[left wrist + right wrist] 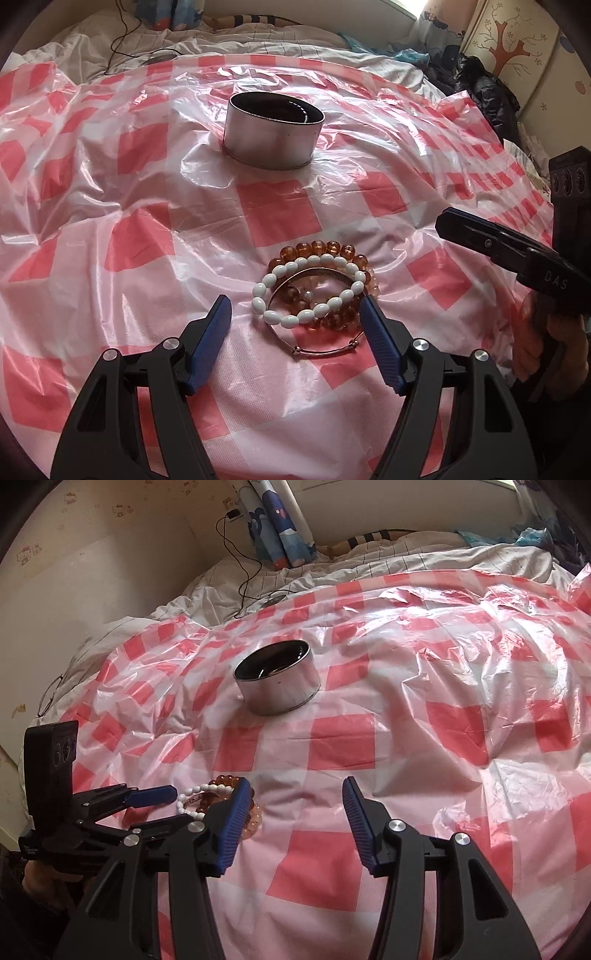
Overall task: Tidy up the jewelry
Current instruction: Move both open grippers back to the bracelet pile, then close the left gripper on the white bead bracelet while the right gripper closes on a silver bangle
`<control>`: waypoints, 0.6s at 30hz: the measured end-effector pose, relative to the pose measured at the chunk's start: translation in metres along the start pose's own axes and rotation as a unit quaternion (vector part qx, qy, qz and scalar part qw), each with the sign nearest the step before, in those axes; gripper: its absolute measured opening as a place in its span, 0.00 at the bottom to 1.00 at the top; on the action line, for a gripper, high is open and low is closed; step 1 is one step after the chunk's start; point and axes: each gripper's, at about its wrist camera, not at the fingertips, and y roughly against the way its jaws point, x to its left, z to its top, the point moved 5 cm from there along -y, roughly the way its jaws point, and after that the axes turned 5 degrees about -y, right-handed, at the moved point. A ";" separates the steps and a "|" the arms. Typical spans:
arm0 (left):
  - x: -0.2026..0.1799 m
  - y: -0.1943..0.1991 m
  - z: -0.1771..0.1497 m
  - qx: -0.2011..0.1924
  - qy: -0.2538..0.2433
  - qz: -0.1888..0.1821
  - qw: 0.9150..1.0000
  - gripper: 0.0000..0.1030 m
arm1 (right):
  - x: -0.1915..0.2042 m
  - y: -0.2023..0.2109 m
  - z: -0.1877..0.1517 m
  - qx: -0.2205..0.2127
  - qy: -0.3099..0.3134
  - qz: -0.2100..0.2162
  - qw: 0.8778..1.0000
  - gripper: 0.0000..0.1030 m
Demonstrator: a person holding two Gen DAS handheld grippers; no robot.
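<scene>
A pile of jewelry lies on the checked sheet: a white bead bracelet (306, 288), an amber bead bracelet (334, 251) and a thin metal bangle (325, 350). My left gripper (295, 306) is open, its fingers on either side of the pile's near edge. A round metal tin (273, 131) stands open farther back; it also shows in the right wrist view (277, 683), with something dark inside. My right gripper (295, 794) is open and empty, to the right of the pile (207, 801). It appears in the left wrist view (498, 243) at the right.
A pink-and-white checked plastic sheet (147, 221) covers a bed. Crumpled white bedding (369, 565) and a black cable (243, 561) lie at the back. Dark clothes (484, 88) are piled at the far right, by a decorated cabinet (517, 48).
</scene>
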 end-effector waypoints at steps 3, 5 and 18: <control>0.003 -0.007 0.000 0.006 0.015 -0.012 1.000 0.66 | 0.003 -0.010 -0.001 0.004 0.011 -0.013 1.000 0.53; 0.004 -0.011 0.002 0.008 0.022 -0.019 1.000 0.66 | 0.002 -0.016 -0.004 0.009 0.008 -0.016 1.000 0.53; 0.013 -0.010 0.010 -0.001 0.062 -0.071 0.996 0.08 | 0.011 -0.024 -0.005 0.012 0.035 -0.025 0.999 0.57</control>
